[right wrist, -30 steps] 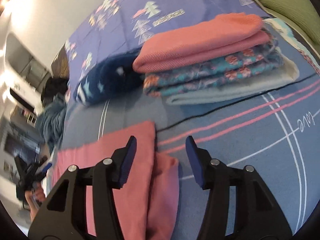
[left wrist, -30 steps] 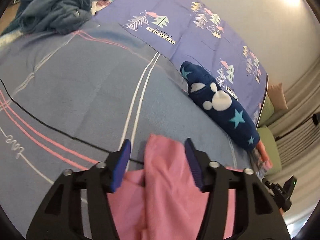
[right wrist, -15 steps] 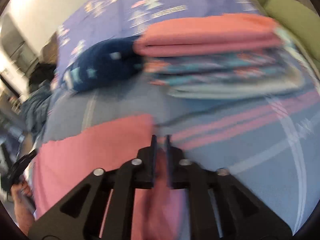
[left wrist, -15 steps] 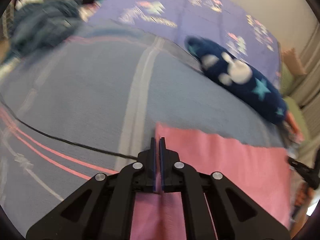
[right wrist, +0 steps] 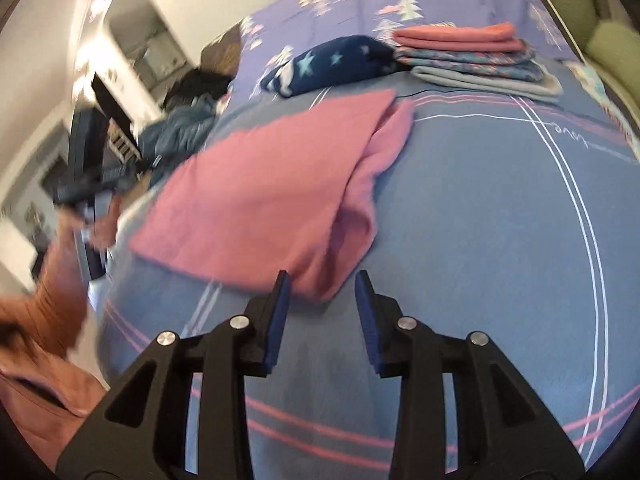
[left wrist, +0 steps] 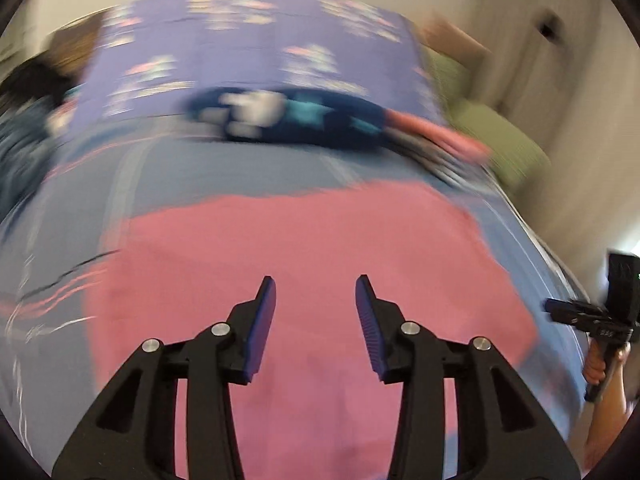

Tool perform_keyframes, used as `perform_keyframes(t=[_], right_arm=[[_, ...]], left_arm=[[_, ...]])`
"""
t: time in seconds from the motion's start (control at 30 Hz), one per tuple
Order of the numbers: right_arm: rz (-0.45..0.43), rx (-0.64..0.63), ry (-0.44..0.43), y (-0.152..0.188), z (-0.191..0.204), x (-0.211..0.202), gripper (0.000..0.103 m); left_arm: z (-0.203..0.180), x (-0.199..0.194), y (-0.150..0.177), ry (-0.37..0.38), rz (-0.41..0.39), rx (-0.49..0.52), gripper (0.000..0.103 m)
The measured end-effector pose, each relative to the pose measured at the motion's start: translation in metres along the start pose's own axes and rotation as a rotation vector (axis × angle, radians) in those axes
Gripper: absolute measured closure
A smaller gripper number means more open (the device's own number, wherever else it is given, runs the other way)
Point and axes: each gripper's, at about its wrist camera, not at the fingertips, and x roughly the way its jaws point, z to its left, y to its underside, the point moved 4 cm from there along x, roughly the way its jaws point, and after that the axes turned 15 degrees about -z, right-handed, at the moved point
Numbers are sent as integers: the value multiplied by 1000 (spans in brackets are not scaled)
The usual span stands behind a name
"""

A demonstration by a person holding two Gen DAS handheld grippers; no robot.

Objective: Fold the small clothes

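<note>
In the right wrist view, the folded pink garment (right wrist: 276, 192) lies mid-frame on the blue striped bedspread (right wrist: 500, 240), a stack of folded clothes (right wrist: 472, 60) at upper right. The left gripper (left wrist: 316, 300) and right gripper (right wrist: 322, 296) are both opening, holding nothing.

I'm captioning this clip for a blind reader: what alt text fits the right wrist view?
A folded pink cloth lies on a blue striped bedspread, just beyond the opening, empty right hand-held gripper. Behind it sit a navy star-print item and a stack of folded clothes.
</note>
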Motion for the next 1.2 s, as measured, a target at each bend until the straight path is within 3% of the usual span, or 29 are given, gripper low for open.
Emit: perform_keyframes(t=[0.03, 0.13, 0.17, 0.2, 0.23, 0.33, 0.43, 0.53, 0.63, 0.67, 0.7, 0.77, 0.83, 0.97, 1.0, 1.03, 1.07, 1.1, 1.13, 1.17, 1.2], right_arm=[[1, -10, -15, 3, 3, 1, 68], [12, 11, -80, 10, 6, 7, 69], [27, -1, -85, 11, 4, 13, 75], [42, -7, -80, 11, 2, 19, 94], [65, -1, -79, 10, -1, 26, 101], [41, -18, -115, 3, -9, 13, 101], [45, -81, -67, 8, -33, -16, 103], [77, -21, -41, 19, -53, -27, 103], [90, 90, -117, 22, -51, -26, 89], [89, 130, -148, 23, -47, -24, 63], [92, 181, -182, 23, -42, -19, 48], [115, 260, -194, 25, -33, -7, 47], [107, 316, -153, 22, -32, 1, 46], [102, 458, -130, 17, -42, 15, 45], [102, 459, -120, 13, -43, 22, 50], [104, 442, -103, 11, -43, 26, 57], [105, 424, -73, 10, -45, 32, 80], [116, 435, -29, 11, -50, 39, 98], [124, 485, -37, 14, -54, 42, 98], [116, 526, -51, 14, -57, 40, 99], [100, 519, -59, 14, -55, 31, 99]], left_arm=[[-17, 5, 4, 26, 11, 25, 52], [-73, 26, 14, 89, 48, 115, 51], [-90, 34, 18, 115, 63, 134, 51], [-103, 40, 21, 128, 74, 145, 49], [-116, 48, 24, 139, 87, 152, 48], [-136, 66, 26, 146, 110, 149, 45], [-139, 86, 30, 73, 141, 181, 45], [-135, 97, 35, 54, 182, 154, 45], [-139, 104, 25, 68, 173, 116, 45], [-145, 108, 19, 76, 166, 108, 45], [-150, 114, 14, 80, 163, 105, 44], [-166, 131, 4, 84, 163, 113, 38], [-183, 150, 0, 79, 191, 162, 34], [-205, 200, 2, 7, 282, 263, 34], [-206, 211, 3, -20, 301, 281, 34], [-207, 223, 3, -60, 307, 300, 37], [-207, 229, 1, -79, 300, 302, 42], [-208, 231, -1, -93, 297, 303, 57], [-207, 234, -4, -120, 295, 304, 84], [-205, 236, -9, -128, 301, 291, 101], [-203, 238, -12, -121, 317, 264, 100]])
